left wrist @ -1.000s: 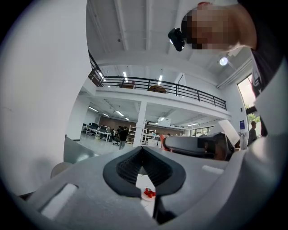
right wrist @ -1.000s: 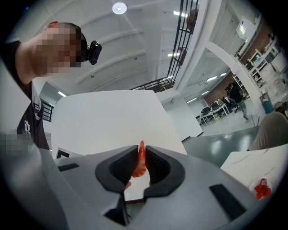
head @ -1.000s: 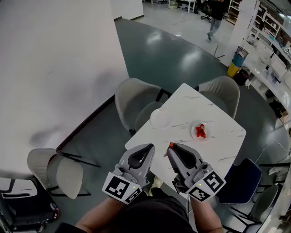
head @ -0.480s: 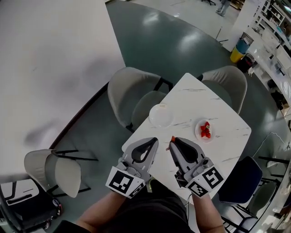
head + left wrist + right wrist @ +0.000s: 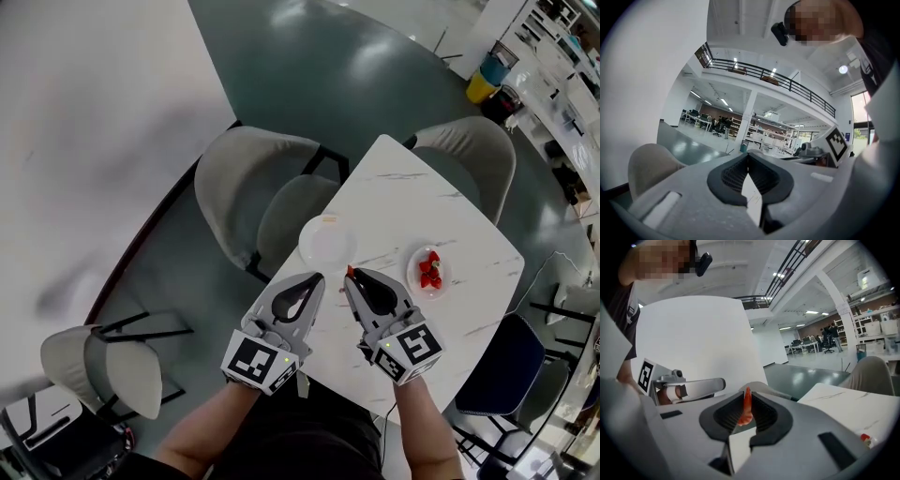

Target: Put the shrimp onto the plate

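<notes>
My right gripper (image 5: 351,275) is shut on a small orange-red shrimp (image 5: 745,411), which stands upright between its ribbed pads (image 5: 764,414). It hovers over the near-left part of the white marble table (image 5: 403,202). Just beyond its tip lies an empty white plate (image 5: 327,241). Further right, a second small plate (image 5: 430,271) holds red shrimp (image 5: 429,272). My left gripper (image 5: 317,278) is beside the right one, shut with nothing between its jaws (image 5: 748,159).
Grey chairs stand at the table's left side (image 5: 253,178) and far side (image 5: 469,155). A dark blue chair (image 5: 506,361) is at the right and another grey chair (image 5: 103,366) stands apart at lower left. A white wall (image 5: 84,112) runs along the left.
Both grippers have moved forward, closer to the empty plate, and the view has tipped further down over the table. The right gripper still grips the shrimp.
</notes>
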